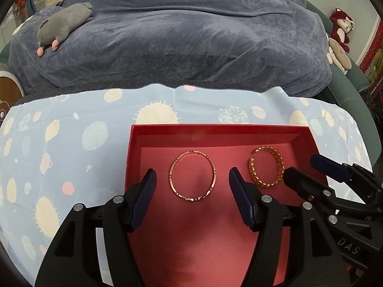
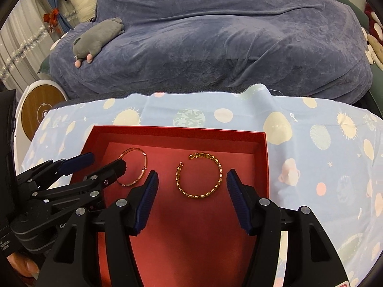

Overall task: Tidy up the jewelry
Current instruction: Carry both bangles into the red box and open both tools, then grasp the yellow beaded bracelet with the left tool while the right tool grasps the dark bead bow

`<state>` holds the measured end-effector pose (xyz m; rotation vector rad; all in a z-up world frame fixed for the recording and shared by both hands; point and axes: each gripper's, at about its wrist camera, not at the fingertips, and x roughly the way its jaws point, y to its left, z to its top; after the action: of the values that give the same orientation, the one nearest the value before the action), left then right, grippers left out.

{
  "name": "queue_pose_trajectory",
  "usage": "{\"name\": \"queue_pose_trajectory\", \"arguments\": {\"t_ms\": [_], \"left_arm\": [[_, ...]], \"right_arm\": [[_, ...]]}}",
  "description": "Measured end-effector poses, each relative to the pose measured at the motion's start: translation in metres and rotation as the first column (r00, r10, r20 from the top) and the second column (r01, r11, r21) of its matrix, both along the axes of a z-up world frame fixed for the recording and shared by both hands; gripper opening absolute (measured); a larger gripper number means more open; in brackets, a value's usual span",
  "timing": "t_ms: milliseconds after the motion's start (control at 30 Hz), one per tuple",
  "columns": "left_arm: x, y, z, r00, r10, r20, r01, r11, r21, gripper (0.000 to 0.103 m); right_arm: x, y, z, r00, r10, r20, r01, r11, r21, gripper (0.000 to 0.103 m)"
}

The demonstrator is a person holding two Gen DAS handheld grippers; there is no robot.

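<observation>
A red box (image 1: 215,130) (image 2: 177,130) sits on a blue patterned cloth. Two bracelets lie flat inside it. A thin rose-gold bangle (image 1: 193,176) (image 2: 136,167) lies on the left. A gold chain-link open bracelet (image 1: 267,166) (image 2: 199,175) lies on the right. My left gripper (image 1: 192,181) (image 2: 105,162) is open and empty, with its fingers either side of the bangle. My right gripper (image 2: 192,181) (image 1: 304,167) is open and empty, with its fingers either side of the gold bracelet.
The blue cloth (image 1: 71,143) (image 2: 323,143) with planet prints covers the table. Behind it is a sofa under a dark blue blanket (image 1: 191,35) with a grey plush toy (image 1: 64,24) (image 2: 95,38). A round wooden charger (image 2: 40,112) stands at the left.
</observation>
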<state>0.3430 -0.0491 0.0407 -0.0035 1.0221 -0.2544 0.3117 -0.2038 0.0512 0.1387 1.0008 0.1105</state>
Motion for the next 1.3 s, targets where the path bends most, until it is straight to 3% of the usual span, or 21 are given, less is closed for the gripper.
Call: {"name": "queue_pose_trajectory", "arguments": {"t_ms": [167, 367, 800, 1000, 1133, 1233, 1300], "left_arm": [[-0.04, 0.012, 0.029, 0.999, -0.002, 0.044, 0.004, 1.0, -0.028, 0.06], [-0.108, 0.029, 0.046, 0.997, -0.017, 0.075, 0.017, 1.0, 0.0, 0.06], [-0.252, 0.057, 0.005, 1.0, 0.007, -0.013, -0.007, 1.0, 0.02, 0.06], [-0.268, 0.04, -0.026, 0.997, 0.037, -0.066, -0.035, 0.999, 0.027, 0.059], [-0.264, 0.029, -0.042, 0.994, 0.052, -0.093, -0.049, 0.998, 0.041, 0.051], [-0.263, 0.025, -0.044, 0.996, 0.054, -0.072, -0.051, 0.998, 0.048, 0.05], [-0.263, 0.021, -0.043, 0.997, 0.039, -0.064, -0.036, 0.998, 0.047, 0.044]], "right_arm": [[-0.047, -0.002, 0.027, 0.999, -0.007, 0.052, 0.007, 1.0, -0.01, 0.058], [-0.121, -0.007, 0.041, 0.997, -0.034, 0.074, 0.035, 0.999, -0.011, 0.062], [-0.275, 0.002, -0.001, 0.998, -0.061, -0.001, 0.06, 0.996, -0.064, 0.062], [-0.302, -0.001, -0.018, 0.995, -0.09, -0.037, 0.088, 0.995, -0.048, 0.062], [-0.306, -0.004, -0.024, 0.993, -0.104, -0.049, 0.102, 0.994, -0.039, 0.062], [-0.305, -0.005, -0.027, 0.993, -0.108, -0.054, 0.106, 0.994, -0.037, 0.062], [-0.303, -0.006, -0.028, 0.992, -0.109, -0.057, 0.108, 0.994, -0.031, 0.062]]}}
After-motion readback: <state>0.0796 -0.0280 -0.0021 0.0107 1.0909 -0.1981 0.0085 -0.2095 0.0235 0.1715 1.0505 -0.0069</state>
